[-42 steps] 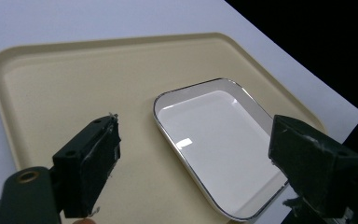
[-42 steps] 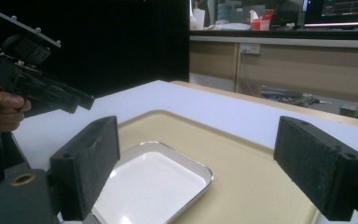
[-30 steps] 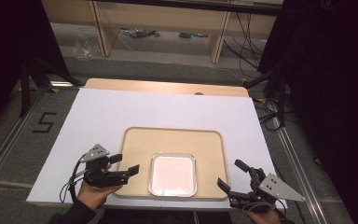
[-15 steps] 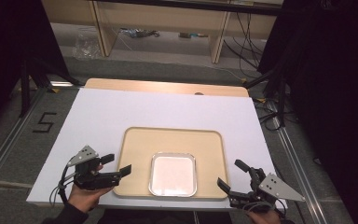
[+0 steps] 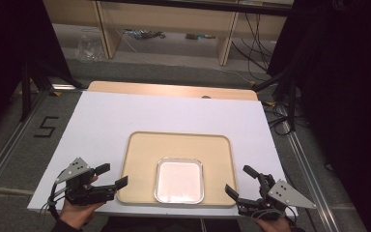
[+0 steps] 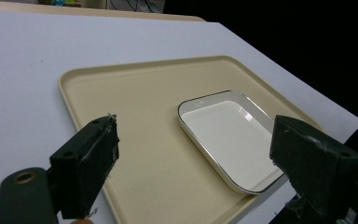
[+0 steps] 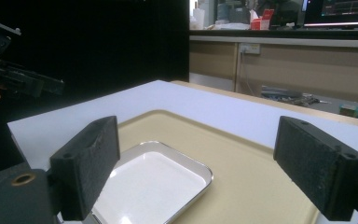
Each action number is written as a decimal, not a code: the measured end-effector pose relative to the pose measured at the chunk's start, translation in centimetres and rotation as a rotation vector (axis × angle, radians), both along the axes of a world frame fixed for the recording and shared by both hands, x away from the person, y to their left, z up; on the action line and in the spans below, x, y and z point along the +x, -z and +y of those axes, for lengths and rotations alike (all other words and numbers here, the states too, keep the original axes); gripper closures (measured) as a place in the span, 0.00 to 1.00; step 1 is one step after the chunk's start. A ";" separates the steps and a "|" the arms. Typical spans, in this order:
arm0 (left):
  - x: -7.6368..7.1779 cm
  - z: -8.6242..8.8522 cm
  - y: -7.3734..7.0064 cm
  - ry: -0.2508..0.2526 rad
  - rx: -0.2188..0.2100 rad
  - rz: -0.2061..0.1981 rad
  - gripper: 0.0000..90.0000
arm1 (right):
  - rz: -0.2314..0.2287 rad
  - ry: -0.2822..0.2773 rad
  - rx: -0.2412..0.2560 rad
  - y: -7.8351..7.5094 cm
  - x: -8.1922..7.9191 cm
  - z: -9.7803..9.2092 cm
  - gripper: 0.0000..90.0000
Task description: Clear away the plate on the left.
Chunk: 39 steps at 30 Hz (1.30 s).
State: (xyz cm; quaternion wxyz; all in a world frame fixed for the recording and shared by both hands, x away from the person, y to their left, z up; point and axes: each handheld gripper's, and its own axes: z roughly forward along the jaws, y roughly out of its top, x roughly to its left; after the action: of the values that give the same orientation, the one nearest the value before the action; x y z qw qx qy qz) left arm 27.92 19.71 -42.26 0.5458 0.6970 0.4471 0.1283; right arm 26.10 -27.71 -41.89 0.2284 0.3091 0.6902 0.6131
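Note:
A beige tray (image 5: 178, 146) lies on the white table top, near its front edge. Inside the tray, at its front middle, sits a shallow white square dish with a metal rim (image 5: 179, 181). My left gripper (image 5: 111, 175) hovers at the tray's front left corner, open and empty. At the tray's front right corner my right gripper (image 5: 239, 181) stands open with nothing between its jaws. The left gripper view has the tray (image 6: 130, 102) and the dish (image 6: 230, 133) ahead of the wide-spread jaws. The right gripper view looks across the dish (image 7: 154, 184) and tray (image 7: 242, 163), with the other gripper (image 7: 14, 77) at far left.
The white table top (image 5: 140, 113) stretches behind the tray to a wooden strip (image 5: 171, 90) at its back edge. Cables and wooden shelving legs (image 5: 227, 43) lie on the floor beyond. A floor mark like a "5" (image 5: 46, 126) sits left of the table.
My left gripper has drawn back from the tray's left edge toward the table's front left. The right gripper has stayed where it was.

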 end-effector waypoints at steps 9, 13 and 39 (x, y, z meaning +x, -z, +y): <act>-0.7 0.0 -0.1 0.016 -0.003 -0.017 0.17 | -0.006 0.000 -0.003 0.0 0.0 0.0 0.17; -1.0 0.1 -0.2 0.020 -0.002 -0.026 0.17 | -0.006 -0.001 -0.003 0.0 0.0 0.0 0.17; -4.2 -0.8 -0.3 0.076 0.076 -0.045 0.17 | -0.023 0.006 -0.017 0.0 0.1 -0.2 0.17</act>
State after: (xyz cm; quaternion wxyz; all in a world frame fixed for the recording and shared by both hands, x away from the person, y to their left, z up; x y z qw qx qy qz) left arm 23.67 18.87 -41.95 0.5332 0.7307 0.4028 0.1398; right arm 26.17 -27.87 -41.87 0.2410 0.3021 0.6919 0.6099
